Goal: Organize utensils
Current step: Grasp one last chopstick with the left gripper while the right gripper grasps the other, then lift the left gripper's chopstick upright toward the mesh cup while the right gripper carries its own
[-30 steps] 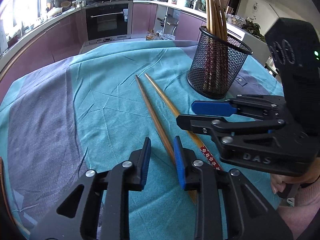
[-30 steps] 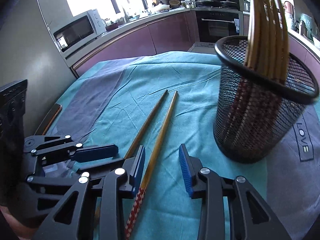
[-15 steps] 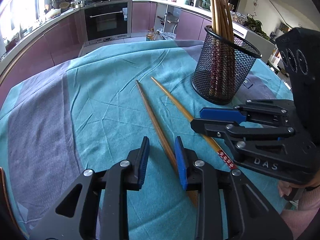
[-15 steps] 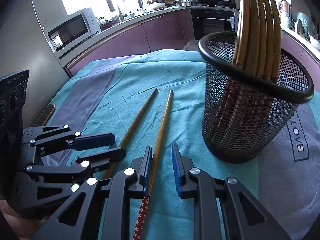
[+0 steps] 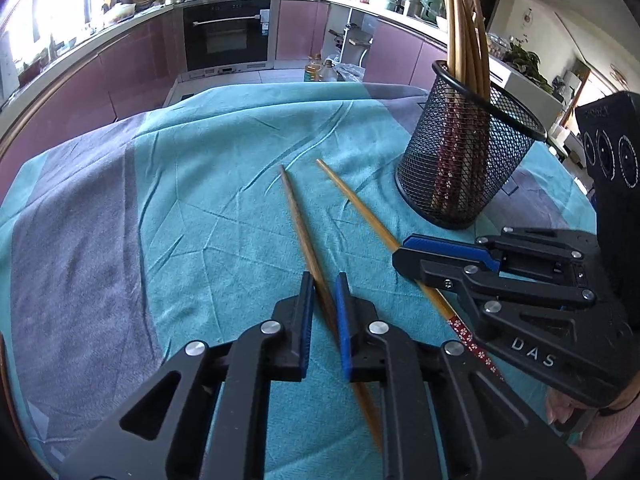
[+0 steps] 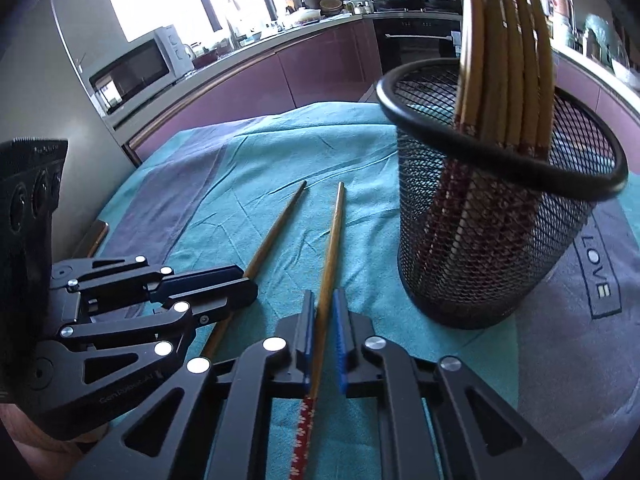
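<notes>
Now chopsticks [image 5: 304, 236] beside mesh holder [image 5: 464, 168]

Smooth wooden chopsticks [image 5: 304, 236], black metal mesh holder [image 5: 464, 168], matt creased teal cloth [image 5: 224, 216], matt black plastic fingers [image 5: 298, 320]

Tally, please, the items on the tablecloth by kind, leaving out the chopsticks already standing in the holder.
Loose chopsticks: 2, a dark wooden chopstick and a light chopstick with a red floral end
Black mesh holder: 1
Handheld grippers: 2, the left gripper shut on the dark one and the right gripper shut on the light one
Total: 5
</notes>
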Demonstrator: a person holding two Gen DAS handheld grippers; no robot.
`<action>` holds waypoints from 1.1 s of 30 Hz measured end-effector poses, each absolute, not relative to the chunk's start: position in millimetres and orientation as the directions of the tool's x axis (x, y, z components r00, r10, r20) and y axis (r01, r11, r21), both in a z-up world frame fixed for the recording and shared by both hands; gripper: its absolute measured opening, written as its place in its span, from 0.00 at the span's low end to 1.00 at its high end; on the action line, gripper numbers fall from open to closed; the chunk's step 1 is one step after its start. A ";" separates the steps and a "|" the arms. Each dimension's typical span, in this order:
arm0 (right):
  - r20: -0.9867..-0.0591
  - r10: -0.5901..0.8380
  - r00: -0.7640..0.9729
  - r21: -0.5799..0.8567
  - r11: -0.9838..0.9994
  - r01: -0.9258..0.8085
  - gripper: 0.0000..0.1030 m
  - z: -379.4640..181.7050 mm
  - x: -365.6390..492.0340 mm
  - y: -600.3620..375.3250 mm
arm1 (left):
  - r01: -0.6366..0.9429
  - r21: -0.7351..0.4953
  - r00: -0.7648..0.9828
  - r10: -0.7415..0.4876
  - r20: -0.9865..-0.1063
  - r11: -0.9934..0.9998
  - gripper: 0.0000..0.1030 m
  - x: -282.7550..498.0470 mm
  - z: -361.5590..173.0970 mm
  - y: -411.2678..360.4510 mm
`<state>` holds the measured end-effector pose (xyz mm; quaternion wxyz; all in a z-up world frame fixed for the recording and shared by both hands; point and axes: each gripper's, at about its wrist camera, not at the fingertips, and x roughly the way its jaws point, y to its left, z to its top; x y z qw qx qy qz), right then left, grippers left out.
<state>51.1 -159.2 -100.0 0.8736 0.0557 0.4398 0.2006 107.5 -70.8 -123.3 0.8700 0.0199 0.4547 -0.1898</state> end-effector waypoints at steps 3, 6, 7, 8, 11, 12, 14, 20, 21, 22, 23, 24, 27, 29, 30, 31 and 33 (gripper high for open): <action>-0.739 0.408 0.536 0.288 0.911 -0.296 0.06 -98.7 48.7 -162.1 | 0.341 -0.152 0.514 -0.319 -0.796 0.928 0.08 106.6 -122.8 -71.3; -0.723 0.418 0.549 0.299 0.907 -0.297 0.06 -93.2 44.9 -167.2 | 0.341 -0.154 0.515 -0.321 -0.795 0.927 0.08 103.0 -121.9 -69.3; -0.719 0.422 0.552 0.304 0.905 -0.296 0.06 -91.4 43.7 -169.5 | 0.339 -0.153 0.518 -0.320 -0.793 0.928 0.08 101.9 -121.2 -68.8; -0.710 0.436 0.553 0.317 0.899 -0.302 0.06 -88.9 41.6 -171.5 | 0.339 -0.154 0.520 -0.321 -0.792 0.928 0.08 100.9 -120.3 -68.2; -0.697 0.458 0.552 0.328 0.888 -0.322 0.06 -84.0 36.5 -174.0 | 0.341 -0.158 0.522 -0.326 -0.788 0.927 0.08 97.3 -118.0 -65.9; -0.696 0.462 0.550 0.329 0.886 -0.328 0.06 -83.0 35.0 -174.1 | 0.343 -0.158 0.523 -0.328 -0.786 0.926 0.07 96.0 -116.8 -65.6; -0.694 0.472 0.544 0.331 0.880 -0.341 0.05 -82.0 32.4 -173.0 | 0.348 -0.156 0.526 -0.331 -0.784 0.924 0.07 93.8 -114.8 -66.0; -0.699 0.483 0.527 0.337 0.873 -0.354 0.06 -83.6 29.1 -168.5 | 0.360 -0.149 0.532 -0.334 -0.778 0.921 0.07 86.4 -108.0 -67.0; -0.700 0.484 0.525 0.338 0.872 -0.354 0.06 -83.8 28.3 -167.4 | 0.360 -0.145 0.535 -0.331 -0.777 0.922 0.07 85.2 -106.9 -67.1; -0.700 0.485 0.523 0.338 0.871 -0.355 0.06 -83.9 27.9 -167.6 | 0.362 -0.143 0.536 -0.331 -0.777 0.921 0.07 83.8 -106.1 -67.0; -0.700 0.486 0.523 0.339 0.871 -0.356 0.06 -84.5 27.3 -167.4 | 0.363 -0.144 0.535 -0.332 -0.777 0.921 0.07 82.8 -105.6 -67.2; -0.702 0.485 0.521 0.337 0.871 -0.357 0.06 -84.6 27.2 -167.2 | 0.364 -0.144 0.534 -0.332 -0.777 0.920 0.07 81.9 -105.6 -66.8; -0.711 0.483 0.511 0.335 0.872 -0.358 0.06 -87.1 28.5 -165.8 | 0.369 -0.141 0.527 -0.331 -0.782 0.919 0.07 80.7 -107.4 -68.6; -0.719 0.477 0.505 0.333 0.875 -0.352 0.07 -90.3 29.8 -164.7 | 0.370 -0.142 0.518 -0.331 -0.788 0.918 0.07 81.2 -110.9 -69.6; -0.722 0.476 0.501 0.332 0.875 -0.352 0.07 -91.6 30.7 -164.4 | 0.372 -0.139 0.516 -0.329 -0.791 0.918 0.07 81.0 -112.4 -70.4; -0.725 0.475 0.498 0.332 0.875 -0.352 0.07 -92.7 31.6 -163.1 | 0.373 -0.135 0.516 -0.326 -0.792 0.918 0.07 82.0 -113.9 -71.7; -0.731 0.473 0.492 0.330 0.876 -0.352 0.08 -96.0 32.5 -161.8 | 0.377 -0.130 0.508 -0.323 -0.799 0.917 0.07 83.3 -116.3 -73.5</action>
